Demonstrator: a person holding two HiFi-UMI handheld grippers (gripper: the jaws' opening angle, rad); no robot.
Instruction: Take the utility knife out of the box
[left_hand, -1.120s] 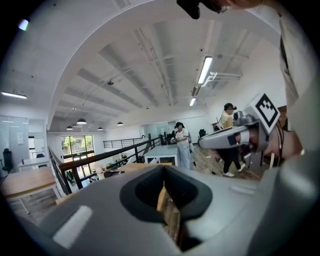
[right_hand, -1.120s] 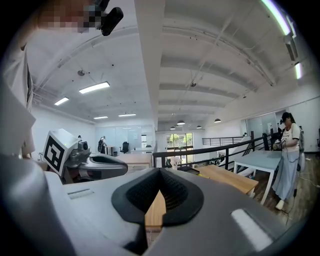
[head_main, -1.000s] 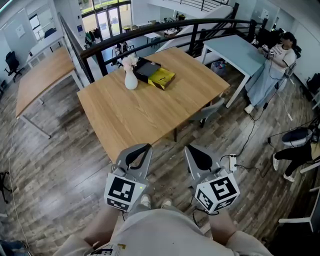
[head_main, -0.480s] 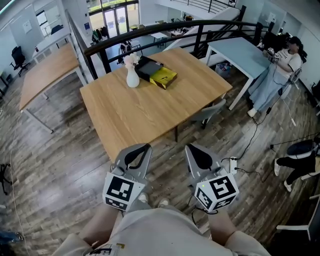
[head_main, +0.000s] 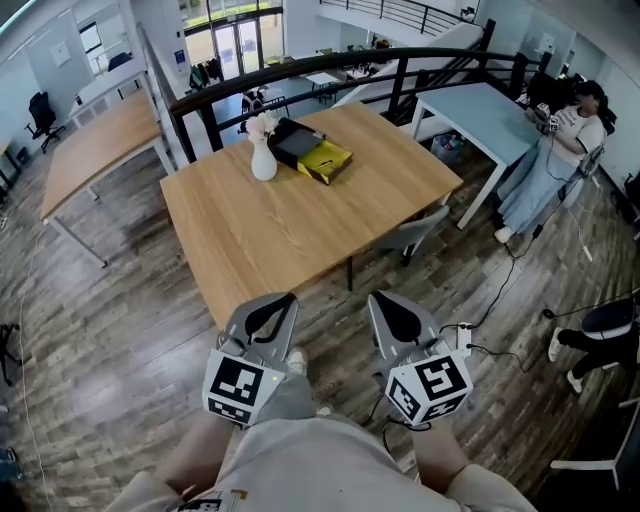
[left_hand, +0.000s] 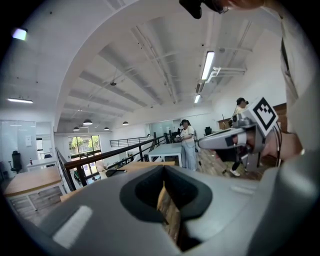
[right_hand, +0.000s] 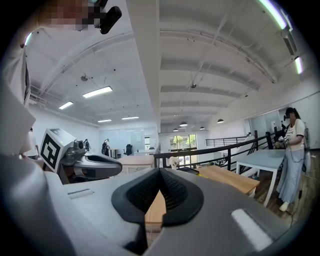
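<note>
The task has not started. The person stands back from the wooden table (head_main: 300, 230), holding both tools low in front of the body over the floor, short of the table's near corner. The left gripper (head_main: 268, 312) has its jaws pressed together with nothing between them, and the right gripper (head_main: 400, 315) is the same, closed and empty. Each gripper view looks along closed jaws toward the table beyond.

The box (head_main: 298, 141) lies near the table's far corner, well apart from both grippers. It is black, with a yellow part against its right side. Whether it is open is too small to tell. The utility knife cannot be seen and is judged to be inside the box. Reaching the box, getting at the knife and lifting it out all remain to be done.

A white vase (head_main: 264, 160) with pale flowers stands just beside the box, on its left. The rest of the tabletop is bare light wood. A grey chair (head_main: 415, 228) is tucked under the table's right edge.

The room is a large office loft with a dark wood-plank floor (head_main: 100, 330). A black railing (head_main: 330, 58) runs just behind the table's far edges. Another wooden table (head_main: 95, 140) stands to the left and a pale blue table (head_main: 475, 105) to the right, where a person (head_main: 560, 140) stands.
</note>
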